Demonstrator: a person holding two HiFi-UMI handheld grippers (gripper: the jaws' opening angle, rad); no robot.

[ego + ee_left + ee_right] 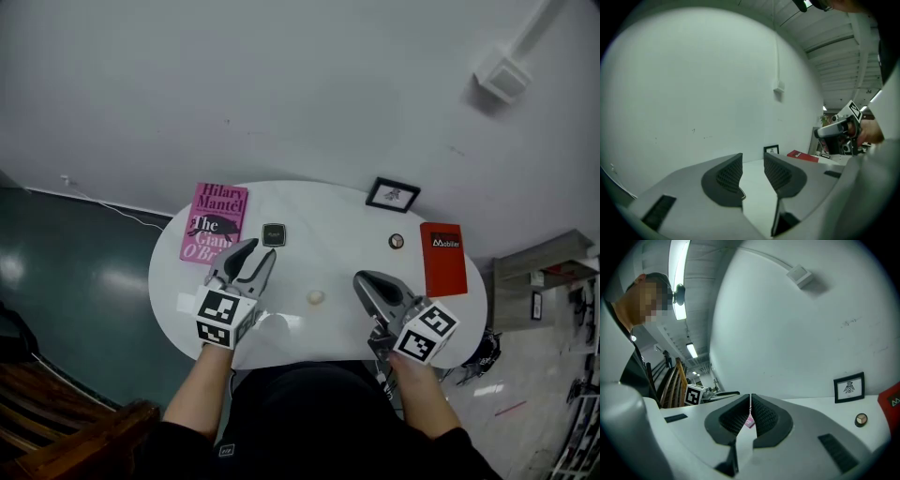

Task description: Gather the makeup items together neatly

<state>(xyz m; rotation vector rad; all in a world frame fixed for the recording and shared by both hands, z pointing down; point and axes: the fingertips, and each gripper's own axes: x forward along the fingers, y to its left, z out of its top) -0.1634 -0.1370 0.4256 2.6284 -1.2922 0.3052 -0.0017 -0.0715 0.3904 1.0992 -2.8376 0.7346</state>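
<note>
Between pickups: both grippers empty over the surface [337,230].
Jaws: left gripper [258,250] narrowly parted, right gripper [362,279] closed; next, probably grasp the black compact [274,234].

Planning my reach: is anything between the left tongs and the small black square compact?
Nothing visible. Only bare white table lies between the left tongs and the black square compact. The pink book lies off to the compact's side, out of the path.

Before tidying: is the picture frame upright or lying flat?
Upright: the picture frame stands on its lower edge in the right gripper view.
</note>
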